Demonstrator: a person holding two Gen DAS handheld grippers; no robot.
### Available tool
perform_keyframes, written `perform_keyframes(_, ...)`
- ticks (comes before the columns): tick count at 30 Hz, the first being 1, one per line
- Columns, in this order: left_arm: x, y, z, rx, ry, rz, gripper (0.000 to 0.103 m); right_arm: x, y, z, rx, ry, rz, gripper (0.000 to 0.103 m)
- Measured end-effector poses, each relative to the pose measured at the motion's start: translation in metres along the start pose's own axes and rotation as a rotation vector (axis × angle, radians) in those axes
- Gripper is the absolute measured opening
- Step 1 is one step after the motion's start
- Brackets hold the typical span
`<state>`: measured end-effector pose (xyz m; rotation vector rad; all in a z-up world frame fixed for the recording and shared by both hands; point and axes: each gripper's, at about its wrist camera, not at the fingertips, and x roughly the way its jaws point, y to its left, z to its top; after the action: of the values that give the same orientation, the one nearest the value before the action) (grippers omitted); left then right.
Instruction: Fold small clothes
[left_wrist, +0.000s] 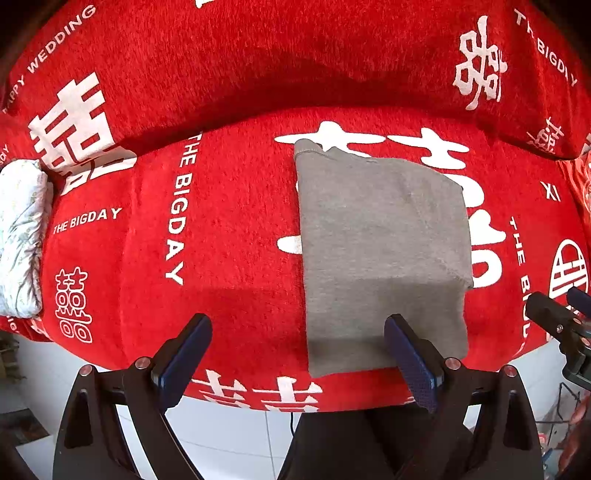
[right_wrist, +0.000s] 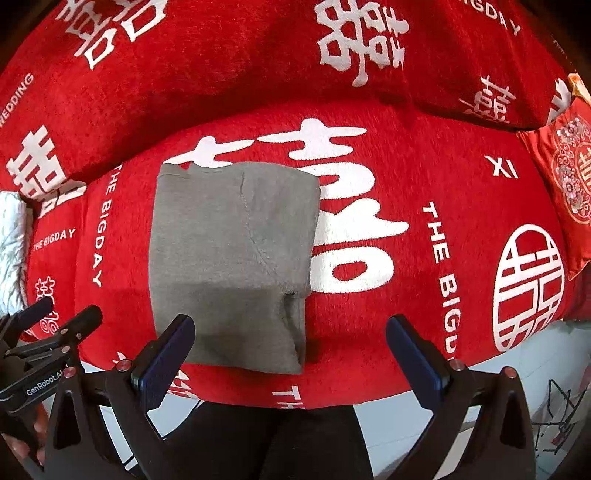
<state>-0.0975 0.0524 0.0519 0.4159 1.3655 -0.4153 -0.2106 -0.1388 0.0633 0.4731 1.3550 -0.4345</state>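
My left gripper (left_wrist: 297, 354) sits at the bottom of its own view with its jaws spread wide and nothing between them; the blue-padded fingers (left_wrist: 412, 363) frame the near edge of the grey folded garment (left_wrist: 380, 251), and the right-hand finger overlaps the garment's lower right corner in the picture, though I cannot tell whether it touches the cloth. My right gripper (right_wrist: 291, 354) is just as wide, also empty, low in its view, with its left finger in front of the garment's (right_wrist: 232, 258) near left corner and its right finger well apart from the cloth over bare red fabric. Each gripper shows in the other's camera: the right one as dark fingers at the right edge of the left view, the left one as black fingers at the lower left of the right view. The garment lies flat as a rough rectangle in the middle of the red cover (left_wrist: 229, 229), which carries white characters and the words "THE BIGDAY"; a seam runs diagonally across its top layer. Behind it, across the upper frame, the cover rises over a backrest. A white patterned bundle (left_wrist: 20, 236) lies at the left edge of the left view, and a red embroidered cushion (right_wrist: 569, 170) at the right edge of the right view.
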Motion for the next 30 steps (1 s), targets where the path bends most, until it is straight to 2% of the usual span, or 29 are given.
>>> perform_keyframes(20, -0.0062, 0.0027, -0.0037, 0.026, -0.013, 0.024, 0.095, -0.0063, 0.0057, -0.0016, -0.022, -0.003, -0.013, 0.103)
perform_keyframes(30, -0.0054, 0.0058, -0.006, 0.005, 0.001, 0.016, 0.095, -0.0071, 0.0078, -0.0031, -0.026, 0.001, -0.014, 0.103)
